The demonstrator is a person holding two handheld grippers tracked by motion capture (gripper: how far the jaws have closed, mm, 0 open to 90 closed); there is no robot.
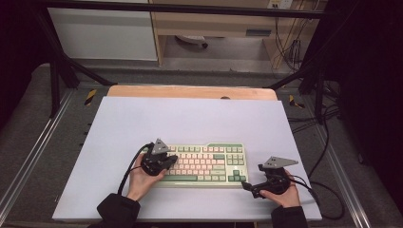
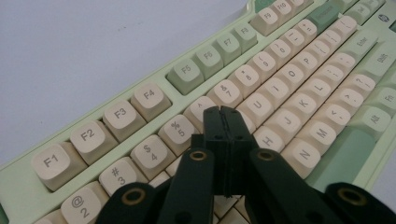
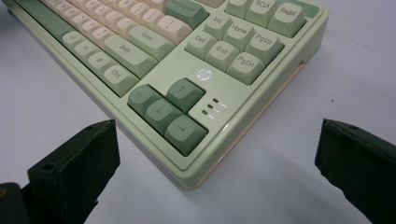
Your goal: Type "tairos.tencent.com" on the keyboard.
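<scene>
A pale green keyboard [image 1: 204, 164] with cream and green keys lies on the white mat near the front. My left gripper [image 1: 170, 160] hovers over its left half, shut with nothing between the jaws. In the left gripper view the closed tips [image 2: 225, 114] sit just above the number row and upper letter row of the keyboard [image 2: 280, 70]. My right gripper [image 1: 245, 186] is by the keyboard's front right corner, open. In the right gripper view its two black fingers [image 3: 79, 163] stand wide apart either side of that corner, near the arrow keys [image 3: 166, 112].
The white mat [image 1: 190, 118] covers most of the wooden table [image 1: 190, 91], with free room behind and to both sides of the keyboard. Black frame legs [image 1: 57, 71] stand at the back corners. Cables [image 1: 328, 190] trail off to the right.
</scene>
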